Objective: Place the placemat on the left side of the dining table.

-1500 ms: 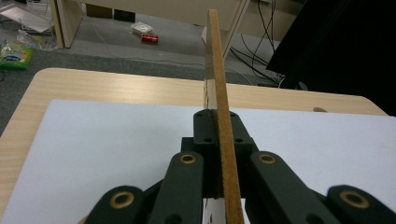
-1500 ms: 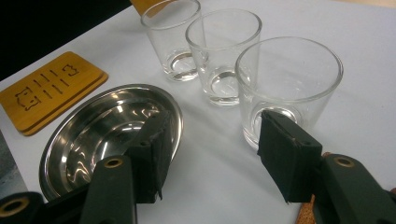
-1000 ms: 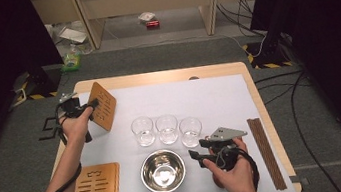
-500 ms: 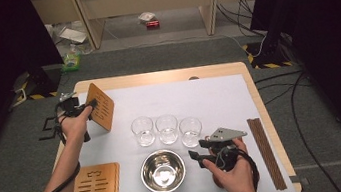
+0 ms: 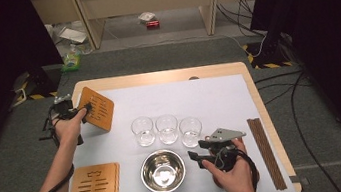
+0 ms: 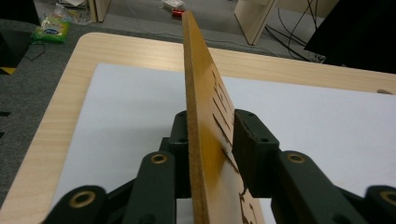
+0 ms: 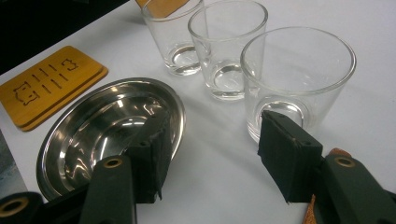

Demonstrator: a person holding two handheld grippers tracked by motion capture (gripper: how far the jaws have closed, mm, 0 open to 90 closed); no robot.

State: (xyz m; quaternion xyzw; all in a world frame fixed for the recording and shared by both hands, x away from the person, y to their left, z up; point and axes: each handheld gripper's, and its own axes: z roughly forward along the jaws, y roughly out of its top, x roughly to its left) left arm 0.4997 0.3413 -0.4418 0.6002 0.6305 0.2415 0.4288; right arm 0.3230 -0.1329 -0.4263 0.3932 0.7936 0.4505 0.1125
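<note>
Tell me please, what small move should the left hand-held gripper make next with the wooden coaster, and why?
Probably draw the left hand-held gripper back off the wooden coaster. Its jaws have just been opening, the coaster is between them with a gap at one pad, and it seems to lie on the white mat behind the three glasses.

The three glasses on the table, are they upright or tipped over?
Upright. All three glasses stand in a row on their bases, mouths up, behind the steel bowl.

The wooden coaster (image 6: 205, 140) ran off the bottom edge in the left gripper view. The bowl (image 7: 93, 135) sat partly behind a black jaw.
</note>
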